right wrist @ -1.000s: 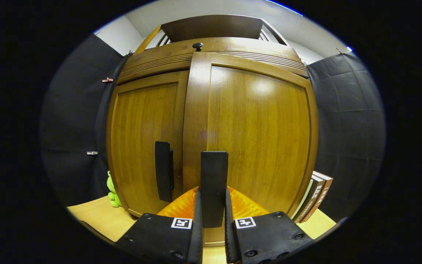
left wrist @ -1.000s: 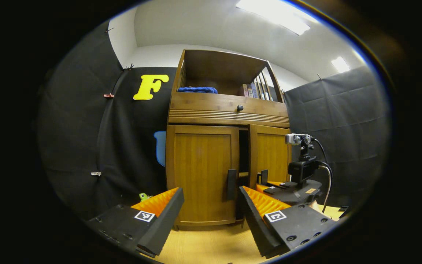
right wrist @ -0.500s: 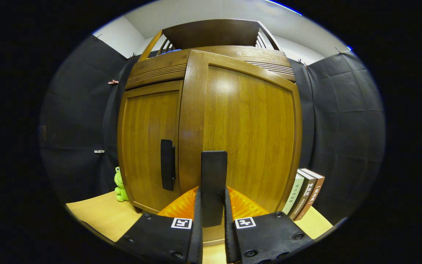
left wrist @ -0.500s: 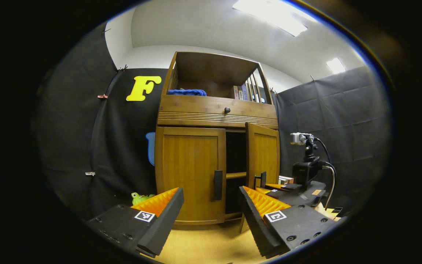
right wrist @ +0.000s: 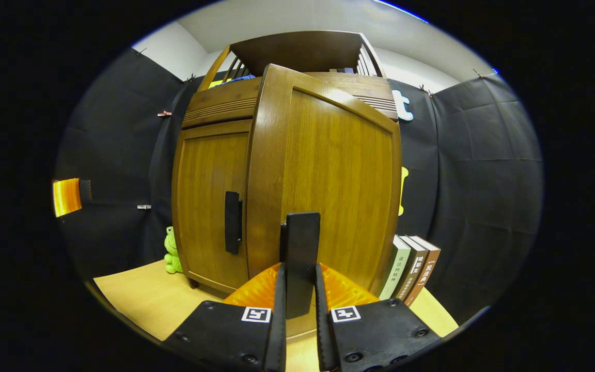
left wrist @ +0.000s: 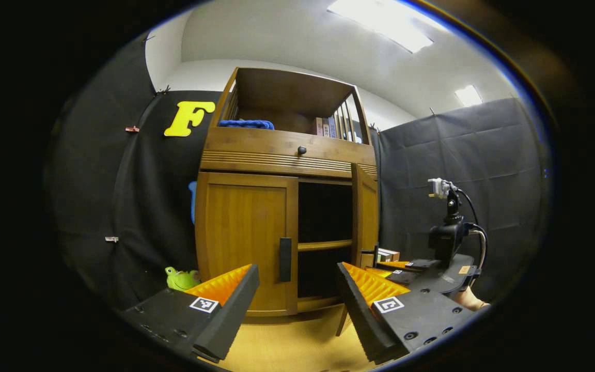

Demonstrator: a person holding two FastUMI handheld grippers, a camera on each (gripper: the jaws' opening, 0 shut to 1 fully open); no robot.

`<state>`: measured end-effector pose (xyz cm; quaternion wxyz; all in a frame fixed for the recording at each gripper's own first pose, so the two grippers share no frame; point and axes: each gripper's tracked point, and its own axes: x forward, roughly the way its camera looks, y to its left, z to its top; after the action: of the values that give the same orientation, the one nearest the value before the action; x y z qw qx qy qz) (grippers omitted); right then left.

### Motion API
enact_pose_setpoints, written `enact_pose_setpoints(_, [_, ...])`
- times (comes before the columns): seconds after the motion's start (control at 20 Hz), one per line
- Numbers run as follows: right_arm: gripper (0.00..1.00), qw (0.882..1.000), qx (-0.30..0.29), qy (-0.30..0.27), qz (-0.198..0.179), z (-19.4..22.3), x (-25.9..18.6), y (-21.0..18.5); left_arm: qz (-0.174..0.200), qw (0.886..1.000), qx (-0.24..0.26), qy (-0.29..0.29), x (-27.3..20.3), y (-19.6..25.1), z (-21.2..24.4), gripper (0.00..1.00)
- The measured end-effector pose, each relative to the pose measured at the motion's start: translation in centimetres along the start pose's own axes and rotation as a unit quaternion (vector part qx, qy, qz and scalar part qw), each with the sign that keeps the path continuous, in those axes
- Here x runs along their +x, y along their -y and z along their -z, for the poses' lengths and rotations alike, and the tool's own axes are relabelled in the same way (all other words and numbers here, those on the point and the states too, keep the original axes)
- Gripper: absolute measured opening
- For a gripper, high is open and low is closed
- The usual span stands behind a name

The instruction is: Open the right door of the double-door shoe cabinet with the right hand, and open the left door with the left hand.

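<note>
The right gripper [right wrist: 298, 289] sits level at the shoe cabinet [left wrist: 277, 155], both fingers clamped on the right door's handle [right wrist: 301, 258], the right door [right wrist: 328, 175] swung well out. The left gripper [left wrist: 297, 294] hangs back with jaws wide, facing the closed left door [left wrist: 243, 243]

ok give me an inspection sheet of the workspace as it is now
surface: pale wood floor, bare in front of the cabinet
job's things: right door swung wide, left door shut, its handle untouched
clutter: green frog, books, blue cloth
grippers: right claw shut on right handle; left claw open, short of the left handle
cables: black lead on the right gripper's camera mount
surroundings: black cloth walls, ceiling lights
</note>
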<state>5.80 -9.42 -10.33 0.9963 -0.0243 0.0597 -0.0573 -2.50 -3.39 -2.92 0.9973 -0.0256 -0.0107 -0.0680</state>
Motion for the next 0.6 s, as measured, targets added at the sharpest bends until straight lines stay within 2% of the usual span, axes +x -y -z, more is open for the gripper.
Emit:
enact_pose_setpoints(0.1, [0.28,1.0,-0.001,-0.002,0.004,0.0,-0.8,0.7,0.007,1.0,0.0,-0.002,0.3,0.7,0.2,0.92])
enact_pose_setpoints(0.15, [0.23,1.0,-0.001,-0.002,0.007,-0.1,-1.2,1.1,0.01,1.0,0.0,-0.003,0.4,1.0,0.3,0.92])
enact_pose_setpoints(0.2, [0.27,1.0,-0.002,-0.003,0.01,0.0,-1.6,1.5,0.013,1.0,0.001,-0.004,0.5,1.4,0.4,0.94])
enact_pose_setpoints(0.25, [0.27,1.0,-0.004,-0.004,0.014,0.0,-2.0,1.9,0.017,1.0,0.002,-0.005,0.5,1.7,0.4,0.92])
enact_pose_setpoints(0.3, [0.31,1.0,-0.007,-0.004,0.02,-0.1,-2.4,2.4,0.02,1.0,0.004,-0.006,0.4,2.0,0.5,0.92])
enact_pose_setpoints(0.35, [0.27,1.0,-0.011,-0.004,0.025,-0.1,-2.8,2.8,0.024,1.0,0.005,-0.007,0.4,2.3,0.5,0.94])
enact_pose_setpoints(0.5, [0.27,0.999,-0.019,-0.002,0.04,-0.3,-3.7,3.9,0.037,0.999,0.009,-0.007,0.5,3.1,0.6,0.94])
enact_pose_setpoints(0.55, [0.22,0.999,-0.019,-0.005,0.043,-0.3,-3.9,4.2,0.04,0.999,0.011,-0.006,0.4,3.4,0.6,0.94])
enact_pose_setpoints(0.6, [0.22,0.999,-0.019,-0.006,0.046,-0.2,-4.1,4.5,0.042,0.999,0.012,-0.006,0.2,3.7,0.6,0.94])
